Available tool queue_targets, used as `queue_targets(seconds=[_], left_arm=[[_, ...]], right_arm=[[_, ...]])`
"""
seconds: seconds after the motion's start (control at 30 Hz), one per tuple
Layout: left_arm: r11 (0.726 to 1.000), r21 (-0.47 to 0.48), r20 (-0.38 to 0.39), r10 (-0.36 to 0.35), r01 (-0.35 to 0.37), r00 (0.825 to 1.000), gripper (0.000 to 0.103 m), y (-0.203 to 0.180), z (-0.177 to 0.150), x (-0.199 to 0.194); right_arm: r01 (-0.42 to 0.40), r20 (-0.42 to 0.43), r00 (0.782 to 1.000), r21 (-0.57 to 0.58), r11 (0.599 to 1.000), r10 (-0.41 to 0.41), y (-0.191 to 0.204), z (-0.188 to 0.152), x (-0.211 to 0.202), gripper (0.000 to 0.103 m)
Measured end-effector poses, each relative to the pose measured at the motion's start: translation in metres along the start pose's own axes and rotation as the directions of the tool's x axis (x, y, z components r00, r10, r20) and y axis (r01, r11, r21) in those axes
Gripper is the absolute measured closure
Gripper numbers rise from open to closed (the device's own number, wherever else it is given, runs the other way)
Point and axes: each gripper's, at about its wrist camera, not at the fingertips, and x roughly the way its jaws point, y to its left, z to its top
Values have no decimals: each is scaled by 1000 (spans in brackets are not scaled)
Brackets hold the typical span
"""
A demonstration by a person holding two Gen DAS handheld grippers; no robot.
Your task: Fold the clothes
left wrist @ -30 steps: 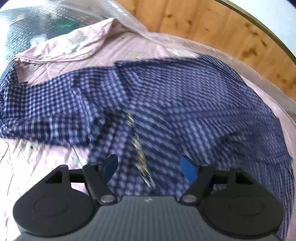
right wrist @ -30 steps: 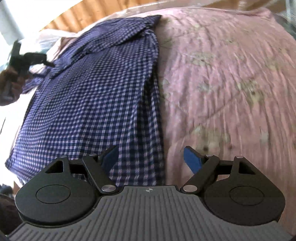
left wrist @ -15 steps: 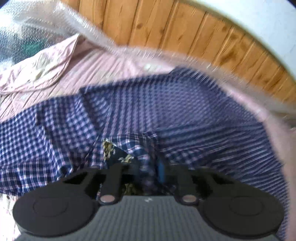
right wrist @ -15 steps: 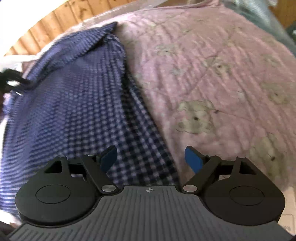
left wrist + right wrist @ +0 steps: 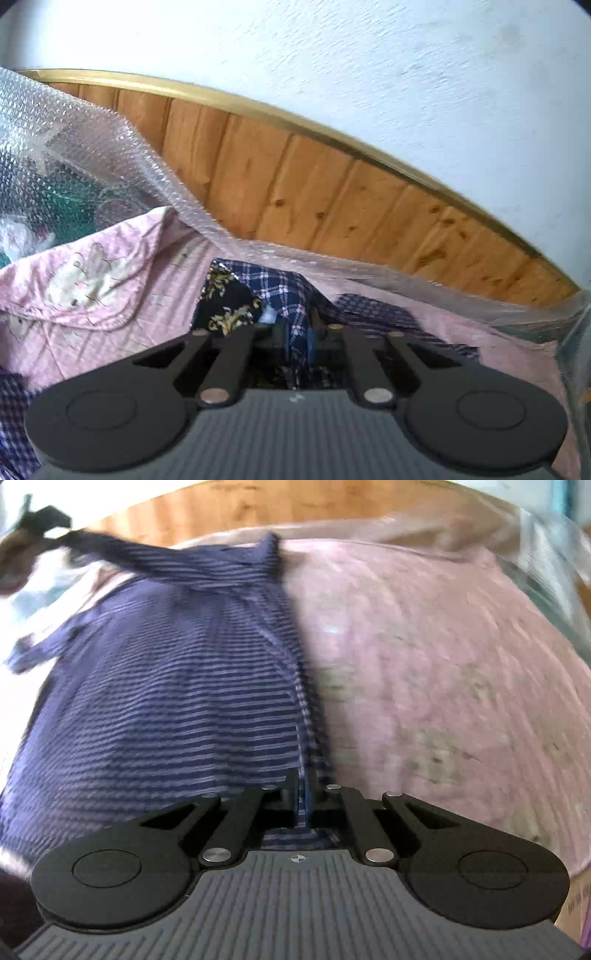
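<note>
Grippers both tilted downward: left gripper (image 5: 298, 341) clamps a bunch of the checked shirt (image 5: 284, 291) at lower centre, above the pink quilt (image 5: 92, 295); right gripper (image 5: 304, 803), jaws just closed, pinches the shirt's edge, cloth stretching toward upper left

Checked cotton-like shirt (image 5: 280, 284), quilted pink cloth bedspread (image 5: 92, 295), glossy bubble wrap (image 5: 74, 133), knotty varnished wood headboard (image 5: 295, 192).
</note>
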Motion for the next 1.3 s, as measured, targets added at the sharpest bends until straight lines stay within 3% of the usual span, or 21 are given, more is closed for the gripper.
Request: queue_targets(seconds=[0.2, 0.3, 0.33, 0.37, 0.4, 0.43, 0.47, 0.5, 0.53, 0.57, 0.6, 0.77, 0.87, 0.97, 1.07, 1.1, 1.13, 1.23, 1.3], left_arm=[[999, 33, -23, 36, -35, 999, 95, -11, 1, 17], [999, 45, -8, 8, -8, 1000, 95, -16, 5, 13], [998, 60, -6, 0, 1, 1000, 95, -21, 7, 12], [997, 75, -6, -10, 11, 1000, 95, -27, 10, 12], [996, 90, -5, -21, 21, 1000, 95, -34, 13, 12], [994, 105, -3, -31, 31, 1000, 95, -41, 16, 12], [992, 119, 3, -41, 40, 999, 95, -48, 20, 12], [991, 128, 8, -49, 48, 999, 95, -55, 24, 12], [989, 137, 13, -58, 55, 998, 95, -62, 29, 13], [988, 144, 22, -67, 63, 998, 95, -70, 35, 11], [986, 152, 31, -76, 71, 997, 95, -77, 41, 10], [980, 185, 70, -84, 70, 994, 95, -103, 64, 8], [978, 205, 64, -44, 30, 997, 95, -108, 64, 16], [972, 237, 48, -2, -10, 999, 95, -112, 57, 24], [959, 282, 31, 17, -25, 999, 95, -108, 39, 27], [955, 295, 32, 16, -25, 999, 95, -107, 32, 24], [950, 311, 36, 12, -22, 999, 95, -106, 26, 20], [911, 411, 78, -14, -19, 997, 95, -120, 7, 1], [865, 502, 113, -59, -6, 992, 95, -139, -11, -19]], right_arm=[[-61, -108, 993, -169, 984, 43, 31, -22, 15, 99], [-33, -60, 998, -188, 982, 22, 28, -21, 3, 94], [11, -15, 1000, -188, 982, -14, 23, -18, -4, 71], [63, 14, 998, -187, 980, -61, 20, -15, -7, 54], [109, 36, 994, -187, 976, -104, 15, -14, -9, 26], [134, 28, 991, -197, 971, -131, 11, -16, -3, 20], [149, 13, 989, -206, 967, -150, 6, -19, 3, 25], [120, -40, 991, -207, 971, -131, 0, -21, 13, 53], [80, -92, 991, -189, 979, -99, -5, -23, 22, 87], [51, -108, 992, -155, 987, -68, -10, -22, 24, 89], [50, -87, 994, -135, 990, -62, -11, -19, 18, 103], [8, -15, 1000, -243, 970, -12, 23, -6, -7, 103], [-45, -66, 998, -340, 939, 24, 52, -18, 5, 103], [-49, -118, 993, -381, 923, 4, 66, -34, 19, 103], [-110, -137, 988, -337, 935, 67, 58, -28, 16, 85], [-166, -141, 982, -308, 937, 128, 50, -21, 10, 66], [-222, -142, 972, -279, 934, 188, 42, -14, 4, 61], [-350, -61, 937, -142, 926, 345, 9, 23, -12, 58], [-415, -7, 910, -45, 909, 415, -17, 51, -5, 60]])
